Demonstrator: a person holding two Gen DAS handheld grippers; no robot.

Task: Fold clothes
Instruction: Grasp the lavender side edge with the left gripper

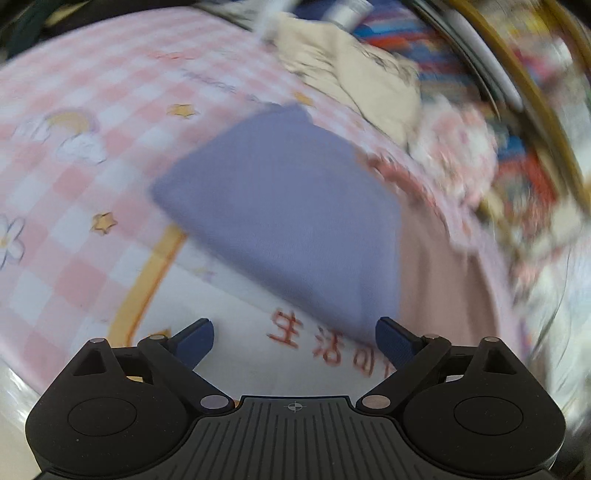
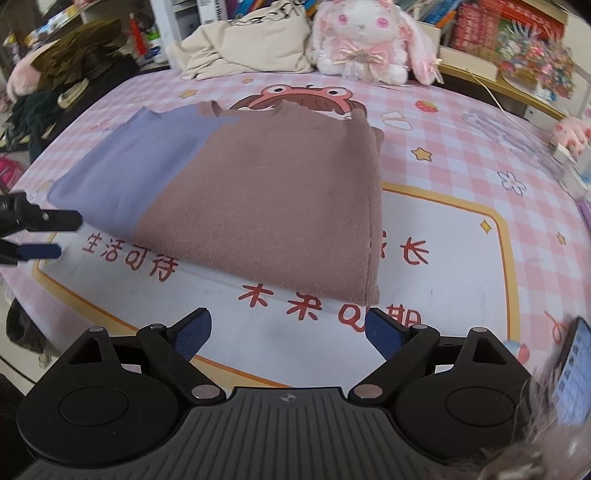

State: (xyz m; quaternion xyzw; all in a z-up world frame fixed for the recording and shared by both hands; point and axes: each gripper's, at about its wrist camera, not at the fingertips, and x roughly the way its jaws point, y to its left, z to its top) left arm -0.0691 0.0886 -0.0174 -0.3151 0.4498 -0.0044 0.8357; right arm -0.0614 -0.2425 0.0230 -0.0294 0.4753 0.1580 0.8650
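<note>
A folded garment, lavender (image 2: 122,173) on the left and dusty brown (image 2: 273,199) on the right, lies flat on the pink checked table mat (image 2: 443,258). In the blurred left wrist view the lavender part (image 1: 288,218) fills the middle and the brown part (image 1: 436,280) lies to its right. My left gripper (image 1: 294,341) is open and empty just short of the lavender edge; it also shows in the right wrist view (image 2: 55,234) at the left. My right gripper (image 2: 288,334) is open and empty in front of the garment's near edge.
A beige heap of clothes (image 2: 247,48) and a white and pink plush rabbit (image 2: 369,40) sit at the far edge. Dark clothes (image 2: 74,74) lie far left. A phone (image 2: 572,373) is at the right. Shelves with books (image 2: 517,33) stand behind.
</note>
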